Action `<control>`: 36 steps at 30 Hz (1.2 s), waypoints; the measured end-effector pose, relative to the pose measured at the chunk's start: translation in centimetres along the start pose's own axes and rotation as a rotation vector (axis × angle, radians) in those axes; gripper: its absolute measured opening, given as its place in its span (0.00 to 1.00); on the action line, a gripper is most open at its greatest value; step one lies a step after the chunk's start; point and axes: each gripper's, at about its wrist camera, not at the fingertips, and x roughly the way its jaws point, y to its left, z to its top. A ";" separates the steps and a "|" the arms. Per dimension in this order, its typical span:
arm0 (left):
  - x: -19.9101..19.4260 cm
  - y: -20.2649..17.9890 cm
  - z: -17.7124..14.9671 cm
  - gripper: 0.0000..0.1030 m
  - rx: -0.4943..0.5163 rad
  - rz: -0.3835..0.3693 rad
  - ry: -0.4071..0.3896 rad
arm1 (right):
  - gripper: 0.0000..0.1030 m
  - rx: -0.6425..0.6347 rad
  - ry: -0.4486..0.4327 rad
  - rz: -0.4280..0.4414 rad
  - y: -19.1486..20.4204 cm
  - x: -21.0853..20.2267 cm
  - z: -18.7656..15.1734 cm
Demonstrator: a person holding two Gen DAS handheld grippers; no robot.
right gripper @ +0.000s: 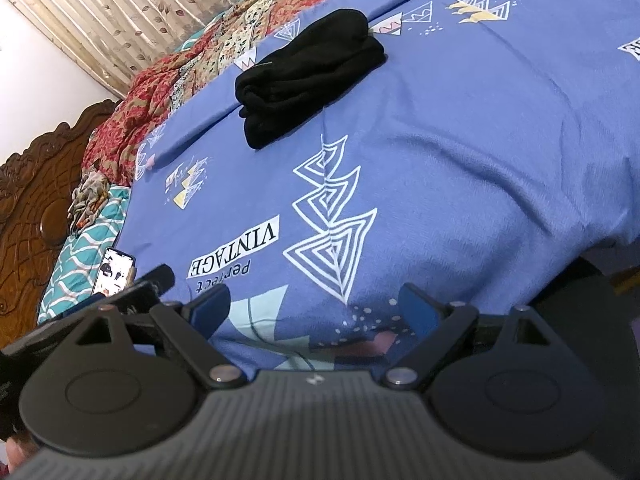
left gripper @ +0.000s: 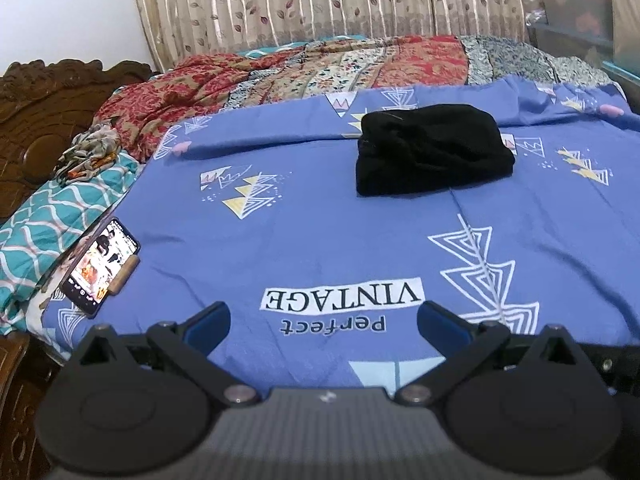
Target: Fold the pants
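Note:
Black pants (left gripper: 432,150) lie folded into a compact stack on the blue printed bedsheet (left gripper: 320,240), toward the far middle of the bed. They also show in the right wrist view (right gripper: 308,72), upper left of centre. My left gripper (left gripper: 324,320) is open and empty, held back near the bed's front edge, well short of the pants. My right gripper (right gripper: 316,308) is open and empty too, tilted, near the front edge. The left gripper's body (right gripper: 136,288) shows at the right view's lower left.
A phone (left gripper: 100,262) with a lit screen leans on a small stand at the sheet's left edge; it also shows in the right wrist view (right gripper: 114,276). Patterned quilts (left gripper: 280,68) are heaped at the back. A carved wooden headboard (left gripper: 44,120) is at left, plastic bins (left gripper: 576,20) at far right.

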 end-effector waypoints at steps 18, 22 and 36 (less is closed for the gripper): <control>1.0 0.5 -0.4 1.00 -0.007 0.024 0.054 | 0.95 -0.039 -0.001 0.004 1.1 0.2 -0.4; 1.3 0.5 -0.4 1.00 -0.006 0.026 0.065 | 0.95 -0.038 -0.001 -0.001 1.0 0.1 -0.4; 1.3 0.2 -0.4 1.00 0.009 0.021 0.073 | 0.95 -0.014 -0.004 -0.014 1.0 0.1 -0.4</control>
